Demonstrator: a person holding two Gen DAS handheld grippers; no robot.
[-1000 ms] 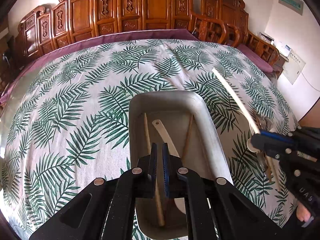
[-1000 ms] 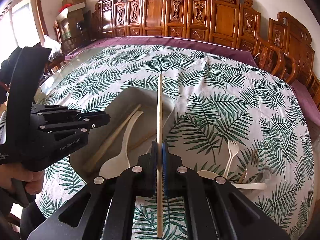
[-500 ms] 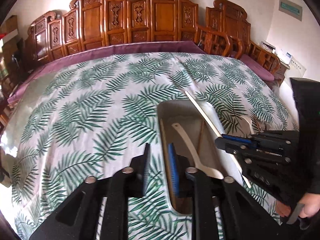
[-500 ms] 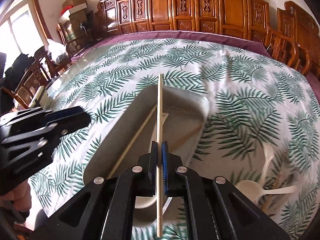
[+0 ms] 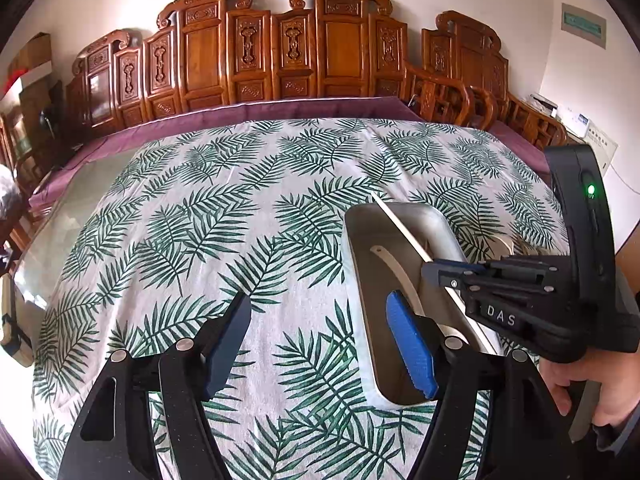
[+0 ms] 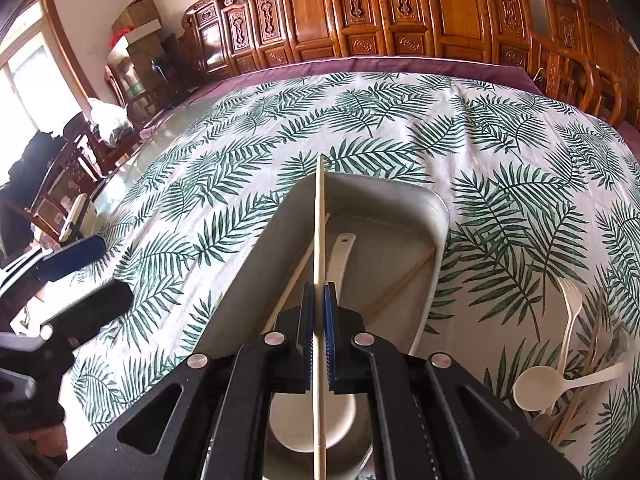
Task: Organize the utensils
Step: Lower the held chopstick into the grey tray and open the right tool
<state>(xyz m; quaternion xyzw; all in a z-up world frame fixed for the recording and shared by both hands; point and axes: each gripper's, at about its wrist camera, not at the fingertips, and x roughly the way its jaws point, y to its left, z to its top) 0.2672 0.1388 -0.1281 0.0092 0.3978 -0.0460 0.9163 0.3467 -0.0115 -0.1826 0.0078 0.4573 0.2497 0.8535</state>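
Note:
A grey metal tray point(image 6: 434, 200) lies on the palm-leaf tablecloth. It holds a white spoon point(image 6: 340, 256) and two wooden chopsticks point(image 6: 404, 284). My right gripper point(image 6: 319, 320) is shut on another chopstick point(image 6: 319, 220), held lengthwise above the tray. In the left wrist view the right gripper point(image 5: 436, 272) hovers over the tray point(image 5: 356, 264) with that chopstick point(image 5: 400, 224) sticking out forward. My left gripper point(image 5: 318, 340) sits just left of the tray; its jaws are opening, with only cloth between them. It also shows at the left edge of the right wrist view, left gripper point(image 6: 86, 280).
Loose utensils lie on the cloth right of the tray: a white fork point(image 6: 570, 312), a white spoon point(image 6: 536, 390) and a wooden fork point(image 6: 596, 344). Carved wooden chairs point(image 5: 256, 60) line the far table edge. A hand point(image 5: 580, 384) holds the right gripper.
My left gripper went from shut to wide apart and drew left, off the tray. The right gripper carried its chopstick leftward over the tray and lower.

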